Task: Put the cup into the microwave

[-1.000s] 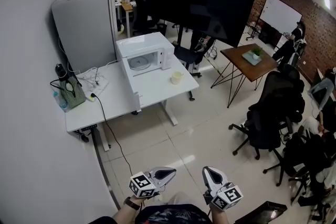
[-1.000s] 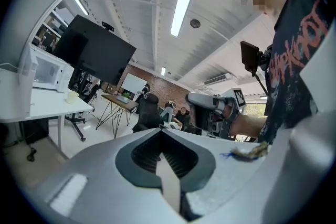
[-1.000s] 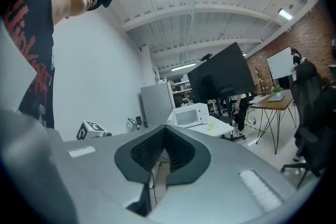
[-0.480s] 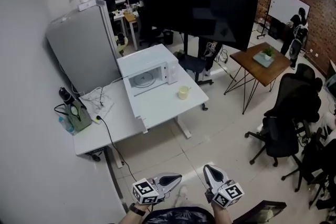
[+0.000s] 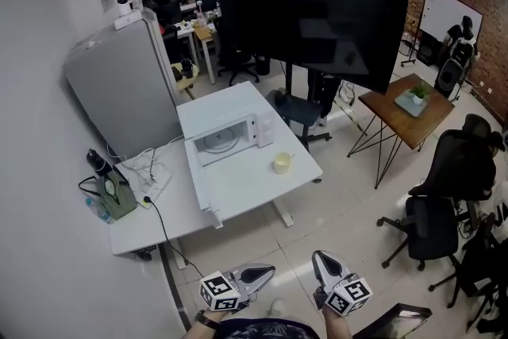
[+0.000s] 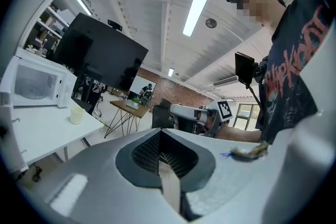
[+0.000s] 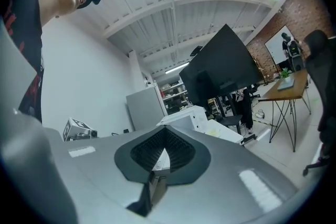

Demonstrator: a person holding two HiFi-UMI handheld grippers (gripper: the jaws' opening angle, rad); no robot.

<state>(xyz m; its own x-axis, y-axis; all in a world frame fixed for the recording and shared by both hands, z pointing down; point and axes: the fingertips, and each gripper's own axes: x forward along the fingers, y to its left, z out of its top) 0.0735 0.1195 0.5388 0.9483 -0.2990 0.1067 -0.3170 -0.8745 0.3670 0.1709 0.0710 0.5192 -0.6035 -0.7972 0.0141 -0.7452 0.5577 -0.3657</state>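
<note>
A pale yellow cup (image 5: 282, 163) stands on the white table (image 5: 254, 186), just right of the front of the white microwave (image 5: 226, 135). The microwave door (image 5: 200, 185) hangs open towards me. Both grippers are low at the bottom edge of the head view, far from the table, over the floor. My left gripper (image 5: 268, 271) is shut and holds nothing. My right gripper (image 5: 317, 256) is also shut and empty. In the left gripper view the cup (image 6: 76, 115) and the microwave (image 6: 34, 84) sit far off to the left. The right gripper view shows the microwave (image 7: 184, 118) small and distant.
A large black screen (image 5: 309, 12) on a stand rises behind the table. A grey cabinet (image 5: 127, 83) stands at its left. A bag (image 5: 111, 194) and cables lie on the table's left part. A wooden side table (image 5: 409, 107) and black office chairs (image 5: 444, 171) are at the right.
The table, microwave and cup have grown larger and slid lower in the head view as I came closer. Both grippers stayed shut at the bottom edge.
</note>
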